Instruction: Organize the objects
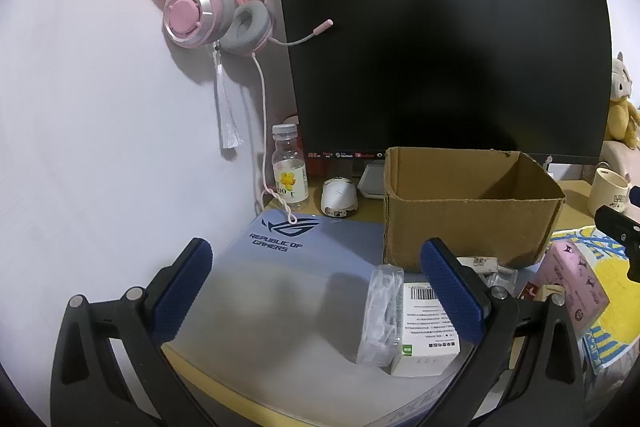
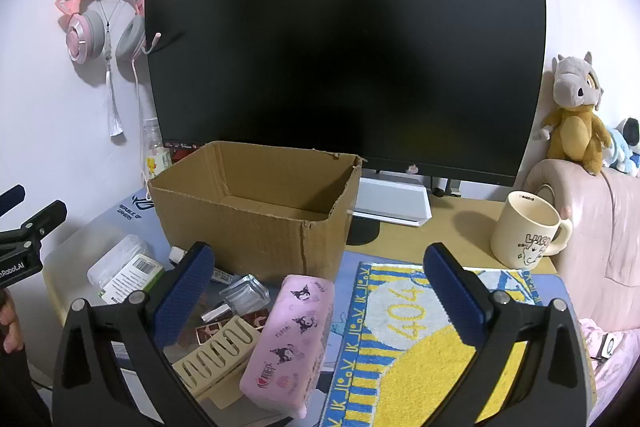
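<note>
- The left claw (image 1: 316,291) stands spread as wide as it goes, with nothing between its blue pads; it hangs over the grey mouse mat (image 1: 280,291) on the counter (image 2: 460,223).
- Ahead and left of that claw, a clear bottle (image 1: 289,171) stands by the wall, with pink cat-ear headphones (image 1: 212,11) hung above it.
- Just inside its right finger lie a clear plastic pack (image 1: 382,311) and a white barcode box (image 1: 424,339), touching each other.
- Ahead of both claws sits the open cardboard box (image 2: 256,211), in front of the dark monitor (image 2: 344,59); what little of its inside shows looks empty, though its near wall hides part of the floor.
- The right claw (image 2: 318,291) is likewise fully spread and grips nothing.
- Under its left finger are a beige slotted piece (image 2: 218,355) and a small glass bottle (image 2: 246,293), probably perfume.
- Between its fingers, towards the left one, lies a pink Kuromi case (image 2: 292,339), tilted, its right edge on a yellow and blue towel (image 2: 420,347).
- Ahead and right of the right claw stands a cream mug (image 2: 524,231), upright on the counter, next to a pink sofa arm (image 2: 592,227) with a plush toy (image 2: 572,111) on it.
</note>
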`<state>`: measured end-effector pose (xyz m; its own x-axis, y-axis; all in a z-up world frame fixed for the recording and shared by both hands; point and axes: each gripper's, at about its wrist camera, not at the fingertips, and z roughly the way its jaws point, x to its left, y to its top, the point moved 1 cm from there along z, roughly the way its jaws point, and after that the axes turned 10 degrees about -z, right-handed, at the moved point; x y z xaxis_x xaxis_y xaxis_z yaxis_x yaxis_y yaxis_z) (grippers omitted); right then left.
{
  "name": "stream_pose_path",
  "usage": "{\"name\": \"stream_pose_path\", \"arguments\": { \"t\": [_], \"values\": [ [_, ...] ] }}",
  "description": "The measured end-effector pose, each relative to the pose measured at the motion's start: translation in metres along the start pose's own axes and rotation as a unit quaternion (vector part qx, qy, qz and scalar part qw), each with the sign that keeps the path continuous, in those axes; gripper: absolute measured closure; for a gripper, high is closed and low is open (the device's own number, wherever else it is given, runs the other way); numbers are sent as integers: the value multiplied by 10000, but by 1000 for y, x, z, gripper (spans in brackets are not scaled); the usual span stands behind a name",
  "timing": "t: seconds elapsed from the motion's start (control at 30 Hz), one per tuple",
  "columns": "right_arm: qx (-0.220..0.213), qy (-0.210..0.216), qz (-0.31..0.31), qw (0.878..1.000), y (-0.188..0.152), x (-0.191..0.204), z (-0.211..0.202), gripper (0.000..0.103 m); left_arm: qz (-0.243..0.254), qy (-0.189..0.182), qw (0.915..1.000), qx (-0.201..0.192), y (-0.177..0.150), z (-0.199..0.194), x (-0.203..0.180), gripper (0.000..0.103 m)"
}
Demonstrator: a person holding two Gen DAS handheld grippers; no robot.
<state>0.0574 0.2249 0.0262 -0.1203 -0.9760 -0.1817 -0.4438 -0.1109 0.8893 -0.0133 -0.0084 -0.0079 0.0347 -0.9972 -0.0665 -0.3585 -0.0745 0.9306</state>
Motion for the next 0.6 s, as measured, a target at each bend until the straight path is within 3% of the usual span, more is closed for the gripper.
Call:
{"name": "stream_pose_path", "arguments": {
  "t": [0.6],
  "values": [
    [40, 35, 27, 10000, -2, 2, 2, 0, 44, -113, 9999, -111, 1, -6, -3, 0]
  ]
}}
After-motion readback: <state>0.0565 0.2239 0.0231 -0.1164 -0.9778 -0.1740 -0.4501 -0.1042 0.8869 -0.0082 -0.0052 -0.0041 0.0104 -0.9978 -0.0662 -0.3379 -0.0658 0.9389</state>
